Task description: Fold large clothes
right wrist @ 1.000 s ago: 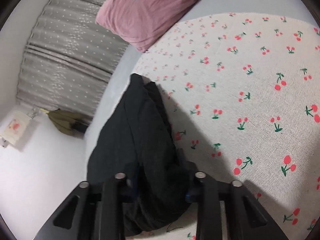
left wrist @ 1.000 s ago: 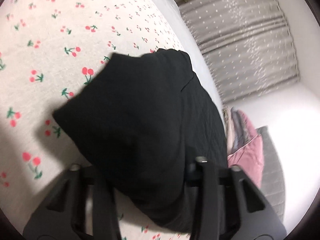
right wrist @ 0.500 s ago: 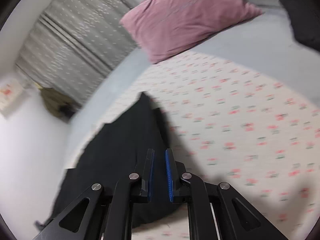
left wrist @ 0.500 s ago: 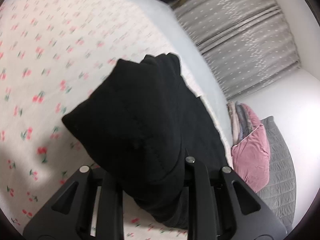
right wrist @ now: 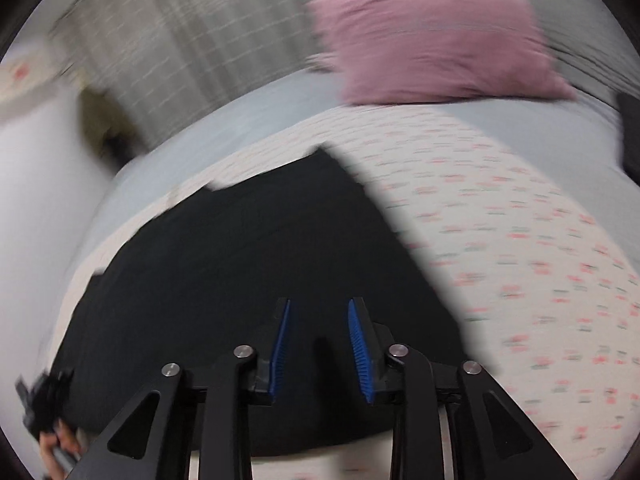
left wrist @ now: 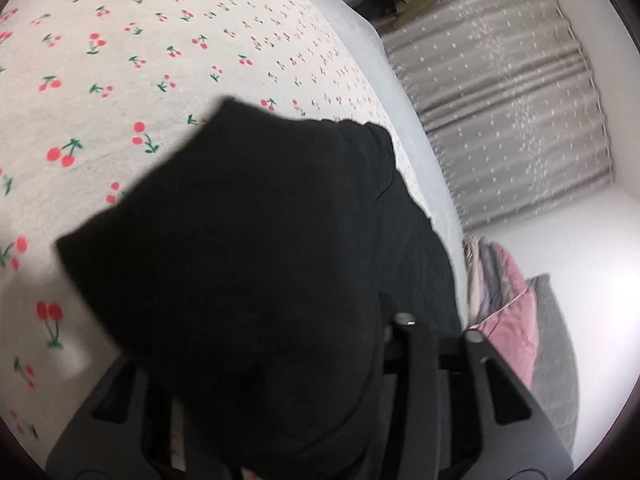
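Across the bed, a cherry-print sheet (left wrist: 120,60) is lying under a black garment (right wrist: 248,248), with a pink pillow (right wrist: 432,40) resting further back near the grey curtain (left wrist: 512,112). The left gripper (left wrist: 280,392) is holding a thick bunch of the black garment (left wrist: 248,260), which is draping over its fingers and hiding one of them, so the cloth is hanging just in front of this claw. The right gripper (right wrist: 320,344) is hovering above the flat part of the garment, its blue pads (right wrist: 358,348) standing apart with nothing between them.
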